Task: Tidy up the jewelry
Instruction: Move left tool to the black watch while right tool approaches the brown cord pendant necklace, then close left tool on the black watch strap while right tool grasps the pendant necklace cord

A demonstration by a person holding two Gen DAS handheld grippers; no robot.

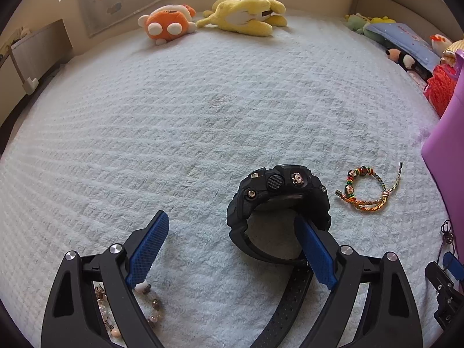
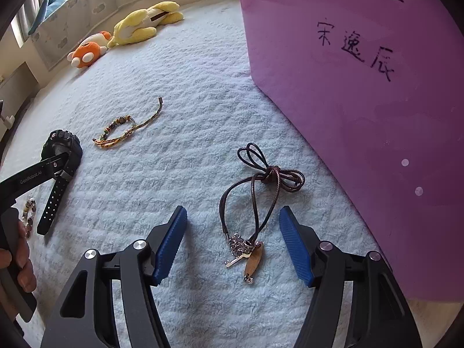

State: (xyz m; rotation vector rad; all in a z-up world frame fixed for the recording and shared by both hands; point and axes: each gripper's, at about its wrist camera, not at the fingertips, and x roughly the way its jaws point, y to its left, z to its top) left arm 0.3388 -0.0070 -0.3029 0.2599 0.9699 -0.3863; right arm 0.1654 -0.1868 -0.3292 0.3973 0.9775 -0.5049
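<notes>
A black watch (image 1: 278, 200) stands on its edge on the white fleece cover, strap trailing toward me. My left gripper (image 1: 232, 219) is open wide; its right finger (image 1: 314, 252) reaches inside the watch's band loop, and its left finger (image 1: 150, 246) stands clear on the cover. A pale bead bracelet (image 1: 148, 304) lies under that left finger. My right gripper (image 2: 233, 211) is open over a brown cord necklace (image 2: 261, 191), whose key and oval pendants (image 2: 246, 256) lie between the pads, untouched. A braided beaded bracelet (image 2: 124, 130) lies apart to the right of the watch (image 2: 62, 150).
A purple box (image 2: 362, 87) with handwritten characters stands close on the right. An orange plush (image 1: 168, 26) and a yellow plush (image 1: 246, 14) lie at the far edge, more toys (image 1: 406, 52) at the far right. A hand (image 2: 20, 255) holds the left gripper's handle.
</notes>
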